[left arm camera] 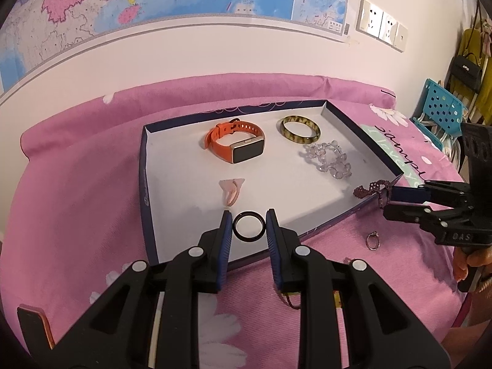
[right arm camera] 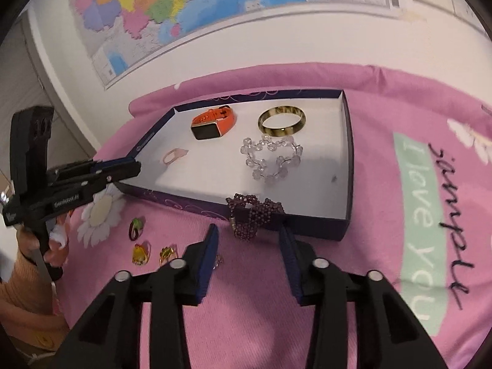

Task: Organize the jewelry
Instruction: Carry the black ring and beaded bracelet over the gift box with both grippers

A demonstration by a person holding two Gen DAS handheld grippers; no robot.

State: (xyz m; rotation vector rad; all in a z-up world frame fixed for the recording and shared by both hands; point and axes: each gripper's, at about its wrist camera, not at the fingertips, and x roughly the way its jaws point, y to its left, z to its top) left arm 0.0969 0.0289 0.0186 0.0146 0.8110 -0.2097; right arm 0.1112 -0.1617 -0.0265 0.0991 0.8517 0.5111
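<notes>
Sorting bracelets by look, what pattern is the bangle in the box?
The bangle is mottled yellow-green and dark brown, tortoiseshell-like; clearest in the left wrist view.

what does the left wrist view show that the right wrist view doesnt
Only the left wrist view shows the black ring standing between the left gripper's pads, plus a small silver ring on the pink bedspread.

Only the right wrist view shows three coloured rings on the bedspread outside the box, and the open right gripper from behind.

Both show the box holding the orange watch, tortoiseshell bangle, clear bead bracelet and pale pink ring, with the purple beaded bracelet draped over the box's near edge.
</notes>
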